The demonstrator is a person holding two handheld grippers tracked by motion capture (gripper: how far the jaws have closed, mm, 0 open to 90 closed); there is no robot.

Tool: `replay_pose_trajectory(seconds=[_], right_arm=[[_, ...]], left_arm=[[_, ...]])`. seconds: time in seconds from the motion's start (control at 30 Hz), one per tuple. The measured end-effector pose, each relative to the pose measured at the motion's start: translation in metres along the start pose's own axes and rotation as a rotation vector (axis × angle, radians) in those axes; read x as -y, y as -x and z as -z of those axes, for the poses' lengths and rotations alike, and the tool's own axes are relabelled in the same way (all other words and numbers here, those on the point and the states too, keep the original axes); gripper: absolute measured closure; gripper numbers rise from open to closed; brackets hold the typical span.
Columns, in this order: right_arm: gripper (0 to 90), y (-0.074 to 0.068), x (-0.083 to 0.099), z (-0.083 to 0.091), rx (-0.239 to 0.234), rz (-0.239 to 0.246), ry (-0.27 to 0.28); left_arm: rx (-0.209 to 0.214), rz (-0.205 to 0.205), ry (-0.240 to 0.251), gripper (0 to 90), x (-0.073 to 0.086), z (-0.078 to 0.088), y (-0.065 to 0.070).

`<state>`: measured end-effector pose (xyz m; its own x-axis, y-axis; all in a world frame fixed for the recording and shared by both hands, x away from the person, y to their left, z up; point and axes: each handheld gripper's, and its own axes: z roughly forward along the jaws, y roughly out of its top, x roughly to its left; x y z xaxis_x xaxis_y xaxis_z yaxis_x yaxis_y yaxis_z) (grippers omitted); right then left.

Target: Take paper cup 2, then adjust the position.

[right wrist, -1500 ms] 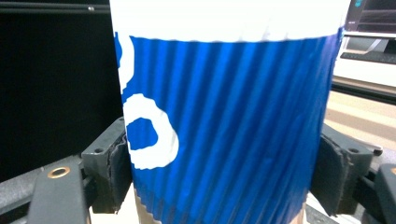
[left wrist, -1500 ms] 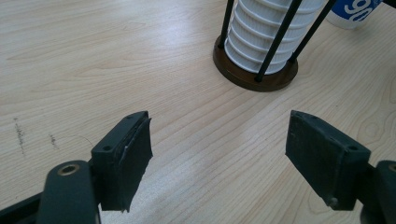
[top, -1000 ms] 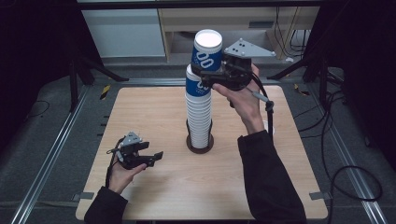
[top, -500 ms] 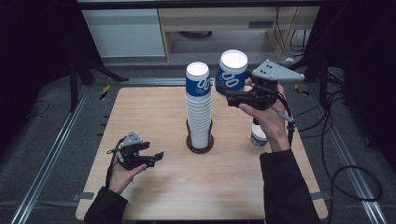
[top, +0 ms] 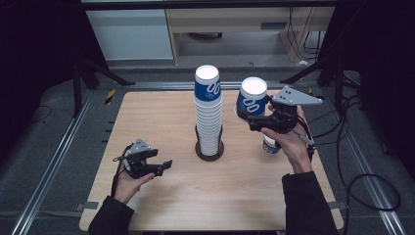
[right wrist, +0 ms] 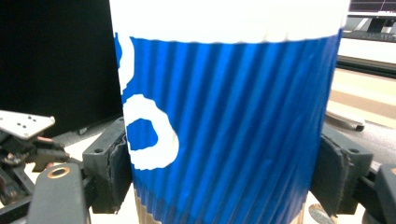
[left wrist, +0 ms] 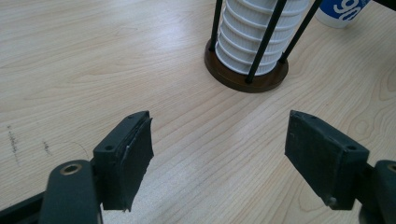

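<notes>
A tall stack of blue-and-white paper cups (top: 208, 115) stands in a round dark holder (top: 209, 152) with thin black posts at the table's middle; its ribbed white lower part (left wrist: 254, 35) is in the left gripper view. My right gripper (top: 249, 117) is shut on one blue ribbed cup (top: 251, 98), held in the air right of the stack. That cup (right wrist: 224, 102) sits between both pads. Another cup (top: 269, 146) stands on the table under my right hand. My left gripper (top: 164, 165) rests open at the front left, jaws (left wrist: 219, 158) wide apart over bare wood.
The wooden table (top: 161, 112) has metal rails along both sides. Cables (top: 352, 161) trail off the right edge. A cabinet (top: 235, 29) stands beyond the far edge.
My right gripper has carried the cup from the top of the stack rightward and downward. The left gripper has stayed where it was.
</notes>
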<state>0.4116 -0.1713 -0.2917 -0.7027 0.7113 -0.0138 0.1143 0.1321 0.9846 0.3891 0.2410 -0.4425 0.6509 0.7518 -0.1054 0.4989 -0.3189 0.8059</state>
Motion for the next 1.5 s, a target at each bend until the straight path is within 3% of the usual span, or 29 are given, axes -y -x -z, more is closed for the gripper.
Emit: replay_pose_trajectory(seconds=[0.6, 0.83, 1.0, 1.2, 1.27, 1.5], right_arm=[[20.3, 0.003, 0.057, 0.001, -0.062, -0.006, -0.121], [20.3, -0.001, 0.071, -0.001, -0.098, 0.004, -0.146], [20.2, -0.007, 0.081, -0.003, -0.148, 0.005, -0.160], [19.8, -0.015, 0.090, -0.007, -0.197, 0.043, -0.213], [19.8, -0.020, 0.093, -0.007, -0.228, 0.074, -0.217], [19.8, -0.030, 0.102, -0.015, -0.308, 0.100, -0.244]], left_arm=[[0.030, -0.019, 0.000, 22.5, -0.004, 0.005, 0.003], [0.045, -0.032, 0.002, 22.4, -0.006, 0.007, 0.006], [0.064, -0.041, 0.004, 22.4, -0.008, 0.008, 0.008], [0.094, -0.060, 0.004, 22.3, -0.010, 0.009, 0.013], [0.107, -0.084, 0.003, 22.2, -0.012, 0.011, 0.017], [0.134, -0.127, 0.004, 22.0, -0.016, 0.013, 0.027]])
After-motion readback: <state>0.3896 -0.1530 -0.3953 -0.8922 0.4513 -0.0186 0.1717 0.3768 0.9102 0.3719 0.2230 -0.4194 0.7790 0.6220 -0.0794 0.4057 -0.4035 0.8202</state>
